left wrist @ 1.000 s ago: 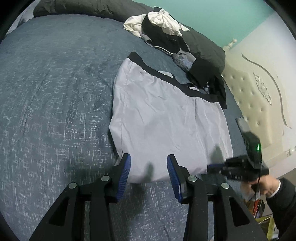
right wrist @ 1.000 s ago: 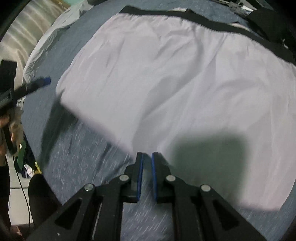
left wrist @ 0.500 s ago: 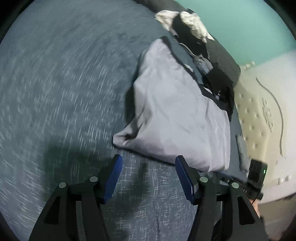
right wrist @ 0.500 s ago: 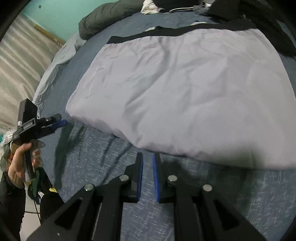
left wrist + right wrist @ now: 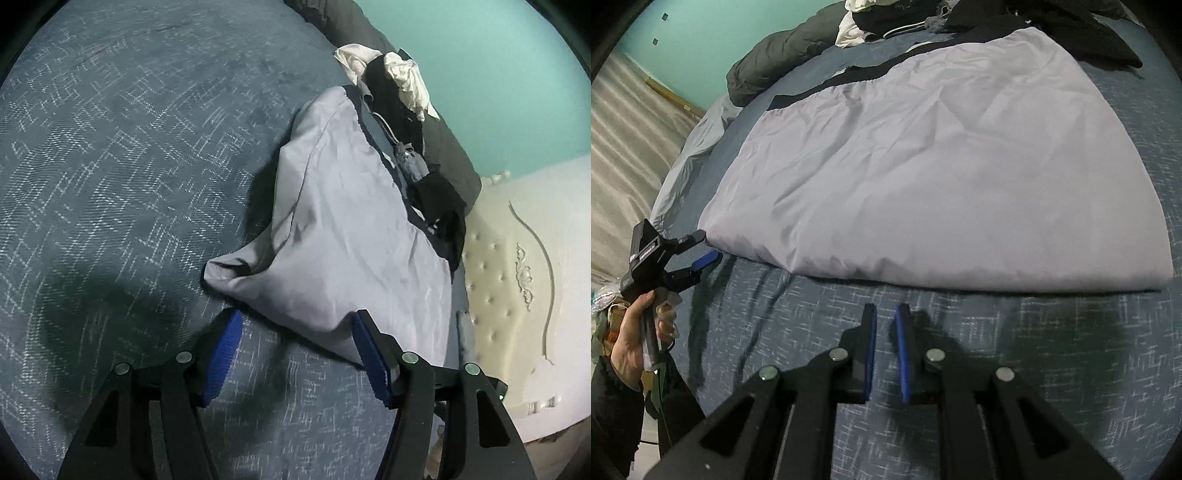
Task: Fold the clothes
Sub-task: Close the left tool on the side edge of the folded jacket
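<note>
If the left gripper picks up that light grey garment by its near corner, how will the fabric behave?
The light grey garment is probably floppy: its near corner already lies crumpled and curled on the bedspread. It looks thin and creased, so likely light, with the rest draping or dragging. The left gripper is open, its jaws just widened, nothing between the pads.

a bedroom in a home. a wide bed [image 5: 110, 166] takes up most of both views, covered with a blue-grey spread with pale crosshatch marks. a cream tufted headboard [image 5: 517, 266] with carved scrollwork stands at one end, a dark pillow [image 5: 768, 59] lies along the far edge, loose clothes [image 5: 399, 92] are heaped there, and the wall [image 5: 498, 55] is teal.
</note>
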`<state>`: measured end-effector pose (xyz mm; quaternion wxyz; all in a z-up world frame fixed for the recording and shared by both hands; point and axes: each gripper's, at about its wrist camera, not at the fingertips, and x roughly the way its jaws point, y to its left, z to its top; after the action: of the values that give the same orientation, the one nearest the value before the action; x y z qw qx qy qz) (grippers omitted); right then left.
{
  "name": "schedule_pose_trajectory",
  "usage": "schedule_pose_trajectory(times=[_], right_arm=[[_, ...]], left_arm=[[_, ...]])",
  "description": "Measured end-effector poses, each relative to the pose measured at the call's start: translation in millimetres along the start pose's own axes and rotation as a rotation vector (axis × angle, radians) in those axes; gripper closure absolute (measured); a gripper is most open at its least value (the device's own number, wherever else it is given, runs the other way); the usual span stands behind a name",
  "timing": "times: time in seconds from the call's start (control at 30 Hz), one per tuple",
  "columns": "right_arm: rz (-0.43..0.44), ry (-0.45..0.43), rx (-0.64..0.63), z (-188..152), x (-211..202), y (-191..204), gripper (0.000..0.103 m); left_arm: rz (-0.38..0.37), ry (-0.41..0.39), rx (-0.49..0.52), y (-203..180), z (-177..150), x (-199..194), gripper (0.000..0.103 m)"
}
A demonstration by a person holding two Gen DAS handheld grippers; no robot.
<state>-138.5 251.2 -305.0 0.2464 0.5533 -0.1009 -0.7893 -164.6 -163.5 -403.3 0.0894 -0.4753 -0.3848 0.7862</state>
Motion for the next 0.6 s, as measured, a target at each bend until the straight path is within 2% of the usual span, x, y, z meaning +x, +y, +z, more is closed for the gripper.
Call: schedule_pose_trajectory(times=[0.3, 0.57, 0.6], right_arm=[[0.011, -0.014, -0.003, 1, -12, -4, 0.093], [0.002, -0.016, 0.0, 2, -20, -10, 0.093], [0.001, -0.015, 0.001, 2, -20, -11, 0.093]], left_arm=[[-0.05, -0.102, -0.094, 16, 6, 0, 0.035], [-0.051, -0.105, -0.094, 10, 15, 9, 0.036], [-0.043, -0.106, -0.079, 7, 15, 11, 0.042]])
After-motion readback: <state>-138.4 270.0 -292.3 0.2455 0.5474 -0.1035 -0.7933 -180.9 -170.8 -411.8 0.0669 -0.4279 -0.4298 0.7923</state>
